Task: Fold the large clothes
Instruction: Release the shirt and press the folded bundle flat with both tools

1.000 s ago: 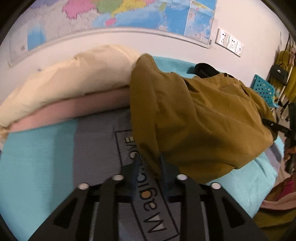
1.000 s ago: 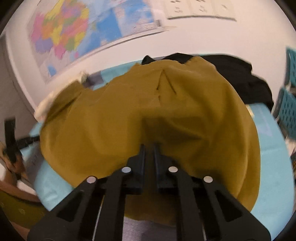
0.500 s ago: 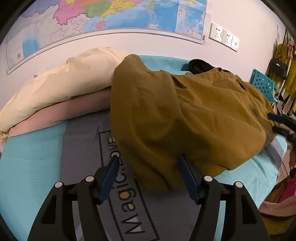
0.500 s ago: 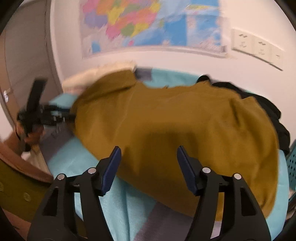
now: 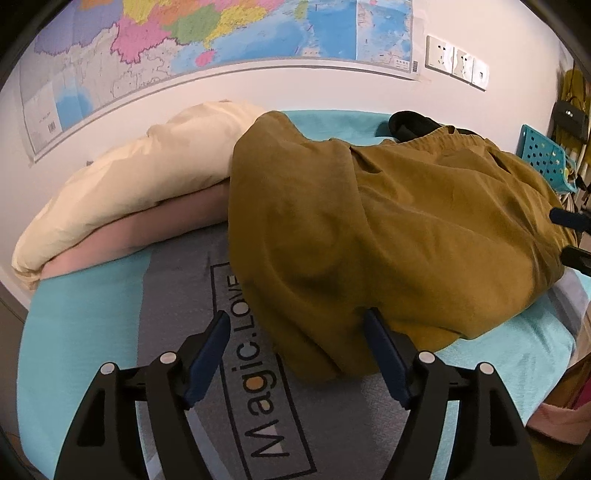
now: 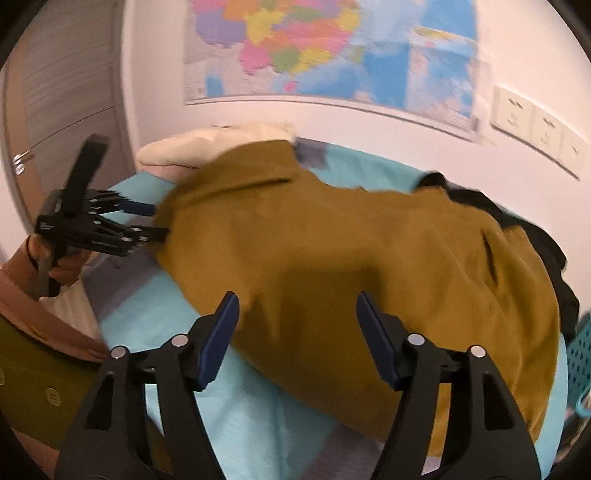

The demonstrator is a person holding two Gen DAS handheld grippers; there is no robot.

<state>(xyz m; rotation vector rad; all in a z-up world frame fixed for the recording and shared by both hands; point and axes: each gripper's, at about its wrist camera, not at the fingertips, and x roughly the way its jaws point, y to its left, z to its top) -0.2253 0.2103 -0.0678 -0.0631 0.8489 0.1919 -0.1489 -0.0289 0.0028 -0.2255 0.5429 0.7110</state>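
Behind the bed (image 5: 85,325) a map (image 5: 221,33) is hung; mustard trousers (image 5: 388,236) are released, apparently, both grippers (image 5: 295,354) (image 6: 295,332) just spread.

This was a home bedroom: a bed (image 5: 92,325) with a teal sheet, a cream duvet (image 5: 147,177), a wall map (image 5: 221,37), sockets (image 5: 456,64) and a door (image 6: 66,92).
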